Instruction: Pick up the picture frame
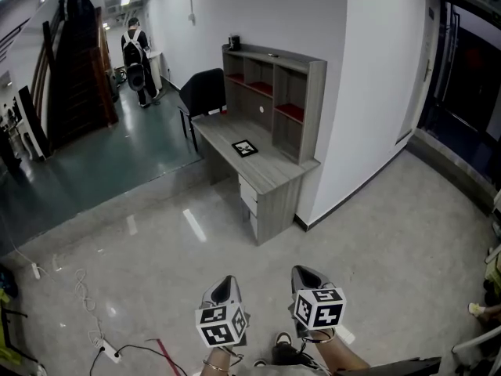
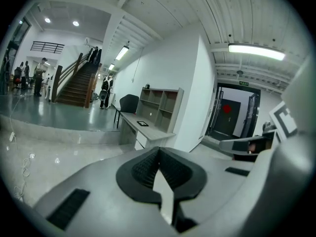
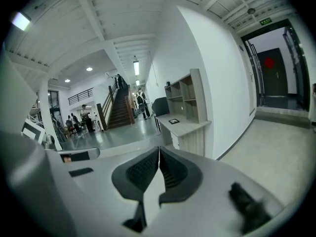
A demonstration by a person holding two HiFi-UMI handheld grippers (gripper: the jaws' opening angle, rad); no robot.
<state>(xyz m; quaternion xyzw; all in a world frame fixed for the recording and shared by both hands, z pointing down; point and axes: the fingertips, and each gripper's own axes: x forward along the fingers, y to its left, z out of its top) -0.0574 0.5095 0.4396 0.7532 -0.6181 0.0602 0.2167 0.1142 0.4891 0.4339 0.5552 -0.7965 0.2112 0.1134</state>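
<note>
1. Your left tongs (image 1: 226,284) and right tongs (image 1: 307,274) are both closed, holding nothing.
2. The picture frame (image 1: 245,148) lies flat on the surface (image 1: 274,175), well away.
3. Arrive still closed and you'll likely shove it, not grip.

Grey wooden desk (image 1: 270,175) against white wall, drawers at near end. Flat on desktop, about mid-surface: picture frame (image 1: 245,148). Along back edge stands shelf unit (image 1: 301,92); small dark container (image 1: 234,43) on its top.
</note>
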